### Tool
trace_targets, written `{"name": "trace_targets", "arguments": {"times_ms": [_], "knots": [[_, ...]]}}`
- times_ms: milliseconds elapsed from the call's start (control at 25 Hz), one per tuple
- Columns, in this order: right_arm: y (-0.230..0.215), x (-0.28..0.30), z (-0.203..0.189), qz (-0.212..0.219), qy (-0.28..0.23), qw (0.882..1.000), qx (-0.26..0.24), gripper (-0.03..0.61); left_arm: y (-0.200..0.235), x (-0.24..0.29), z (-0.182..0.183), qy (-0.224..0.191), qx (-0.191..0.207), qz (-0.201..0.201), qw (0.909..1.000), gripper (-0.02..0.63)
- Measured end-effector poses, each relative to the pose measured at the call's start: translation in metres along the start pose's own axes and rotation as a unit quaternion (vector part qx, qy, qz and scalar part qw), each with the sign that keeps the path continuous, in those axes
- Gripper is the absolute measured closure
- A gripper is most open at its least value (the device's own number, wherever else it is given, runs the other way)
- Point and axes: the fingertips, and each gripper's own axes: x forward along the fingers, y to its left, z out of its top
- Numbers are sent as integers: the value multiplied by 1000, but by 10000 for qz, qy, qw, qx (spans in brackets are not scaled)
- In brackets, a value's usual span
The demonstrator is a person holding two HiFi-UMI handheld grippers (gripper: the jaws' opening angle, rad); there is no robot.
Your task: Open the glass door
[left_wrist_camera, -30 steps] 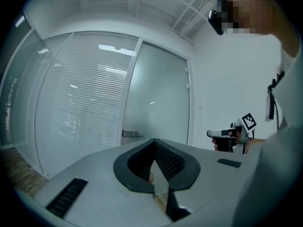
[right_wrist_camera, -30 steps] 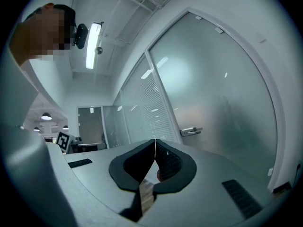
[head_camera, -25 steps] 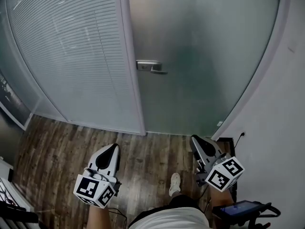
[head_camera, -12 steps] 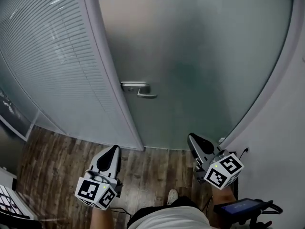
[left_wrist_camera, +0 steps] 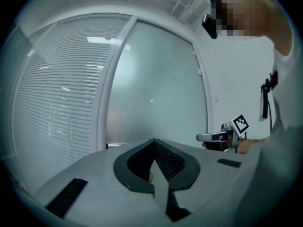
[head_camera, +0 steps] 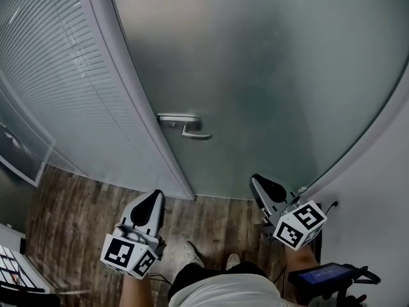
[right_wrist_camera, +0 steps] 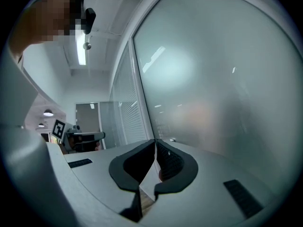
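The frosted glass door point(head_camera: 268, 75) stands closed in front of me. Its metal lever handle point(head_camera: 184, 126) sits by the door's left edge, beside the white frame post point(head_camera: 121, 94). My left gripper point(head_camera: 155, 197) is held level below and left of the handle, well short of it, with its jaws shut and nothing in them. My right gripper point(head_camera: 257, 180) is held level toward the lower glass, to the right of the handle, also shut and holding nothing. In the left gripper view the shut jaws point(left_wrist_camera: 154, 141) face the door point(left_wrist_camera: 156, 89). The right gripper view shows its shut jaws point(right_wrist_camera: 155, 141) close to the glass point(right_wrist_camera: 213, 89).
A glass partition with slatted blinds point(head_camera: 51, 69) runs along the left of the door. A white wall point(head_camera: 383, 184) closes the right side. Below lie dark wood floor point(head_camera: 70, 203), my shoes point(head_camera: 192, 253) and a dark device point(head_camera: 323, 275) at the bottom right.
I have stepped closer to the door, so the handle now looks nearer and lower in the head view. Both grippers have risen and moved toward the door, staying shut.
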Motion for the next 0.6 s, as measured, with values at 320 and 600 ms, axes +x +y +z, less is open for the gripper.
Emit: {"name": "trace_targets", "arguments": {"times_ms": [320,600], "knots": [[-107,190,-73,-162,235,9996,-3,575,158,169,-83,208,38,-336,9992,620],[-141,278,-139,-454,50,9979,464,575,227,219,-160,455,845,-692,9930,620]]}}
